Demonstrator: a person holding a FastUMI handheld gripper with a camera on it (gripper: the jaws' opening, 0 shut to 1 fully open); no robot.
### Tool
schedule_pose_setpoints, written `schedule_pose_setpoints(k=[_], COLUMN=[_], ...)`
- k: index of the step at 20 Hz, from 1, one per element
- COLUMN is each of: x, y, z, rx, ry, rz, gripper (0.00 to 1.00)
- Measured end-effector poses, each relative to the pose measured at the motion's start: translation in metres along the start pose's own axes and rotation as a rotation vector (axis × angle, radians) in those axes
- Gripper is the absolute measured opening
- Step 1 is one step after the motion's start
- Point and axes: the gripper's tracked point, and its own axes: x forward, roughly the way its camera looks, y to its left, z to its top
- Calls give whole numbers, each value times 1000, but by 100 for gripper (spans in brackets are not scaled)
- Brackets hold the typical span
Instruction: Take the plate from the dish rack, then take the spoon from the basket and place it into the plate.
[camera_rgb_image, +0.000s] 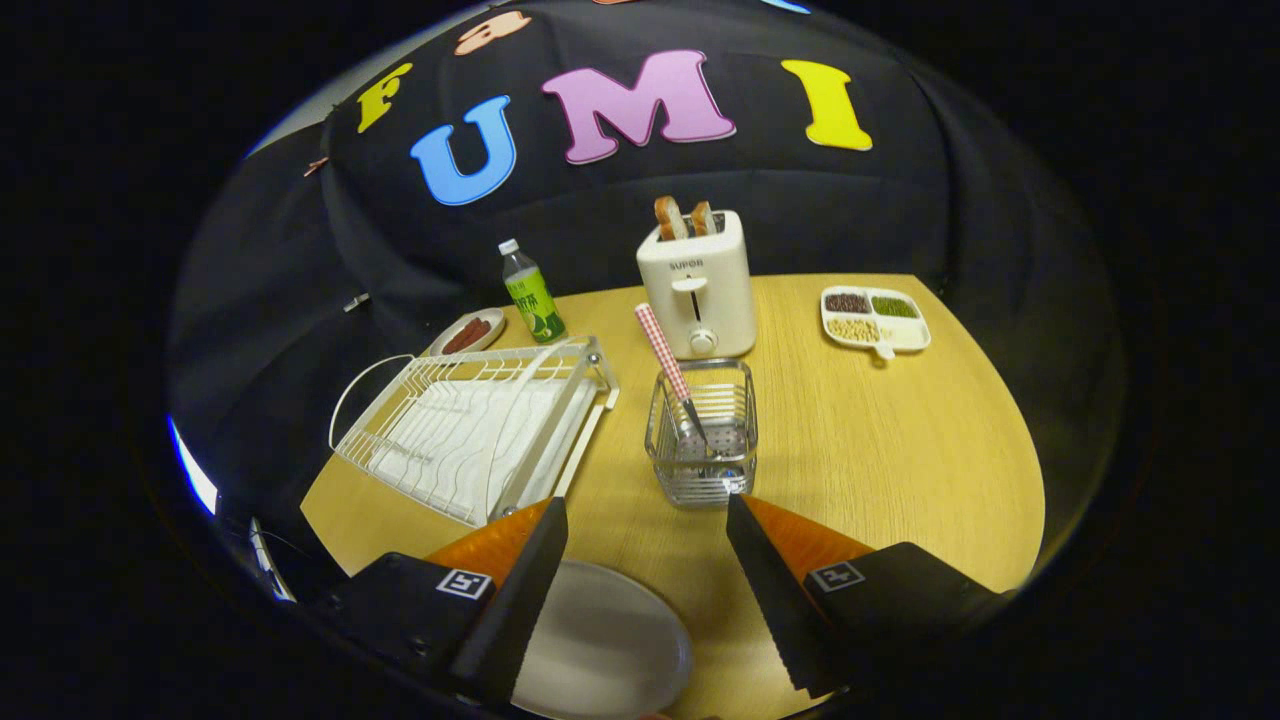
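Note:
A white plate (610, 640) lies flat on the wooden table (880, 450), low between my two fingers and partly under the left one. My gripper (648, 512) is open, with nothing between its fingers. Just ahead of the fingertips stands a wire basket (702, 445). A spoon (668, 368) with a red-checked handle leans in it, handle up and to the left. The white dish rack (470, 425) sits to the left of the basket and holds no dishes.
A cream toaster (698, 285) with two slices of bread stands behind the basket. A green bottle (532, 293) and a small dish of sausages (470, 332) sit behind the rack. A divided tray of beans (875, 318) is at the far right.

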Motion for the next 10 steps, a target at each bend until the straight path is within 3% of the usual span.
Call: schedule_pose_setpoints(k=[10], x=[59], y=[8], z=[85], rx=[-113], ry=[-144], rz=[-34], gripper=[99])
